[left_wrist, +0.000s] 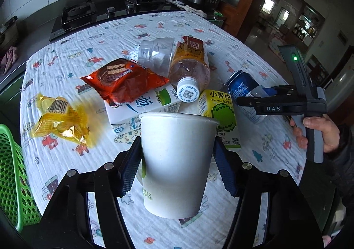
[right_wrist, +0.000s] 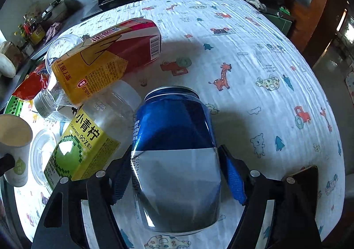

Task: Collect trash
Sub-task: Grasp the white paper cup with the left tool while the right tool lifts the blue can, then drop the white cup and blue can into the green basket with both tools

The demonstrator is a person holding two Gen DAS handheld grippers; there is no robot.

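Note:
My left gripper (left_wrist: 177, 160) is shut on a white paper cup (left_wrist: 177, 160), upright, held just above the table. My right gripper (right_wrist: 177, 173) is shut on a blue and silver can (right_wrist: 177, 160); the can also shows in the left wrist view (left_wrist: 243, 87), with the right gripper (left_wrist: 252, 100) beside it. A trash pile lies behind the cup: a red snack wrapper (left_wrist: 124, 80), a yellow wrapper (left_wrist: 59, 120), a white milk carton (left_wrist: 146, 105), a yellow-green juice box (left_wrist: 221, 114), a plastic bottle with an orange label (left_wrist: 190, 65) and a clear plastic cup (left_wrist: 154, 54).
A green perforated basket (left_wrist: 11, 173) stands at the table's left edge. The table carries a white cloth with cartoon prints (right_wrist: 254, 49). A gas stove (left_wrist: 101, 12) and a counter lie behind the table. A clear lid (right_wrist: 42, 156) lies by the juice box (right_wrist: 81, 149).

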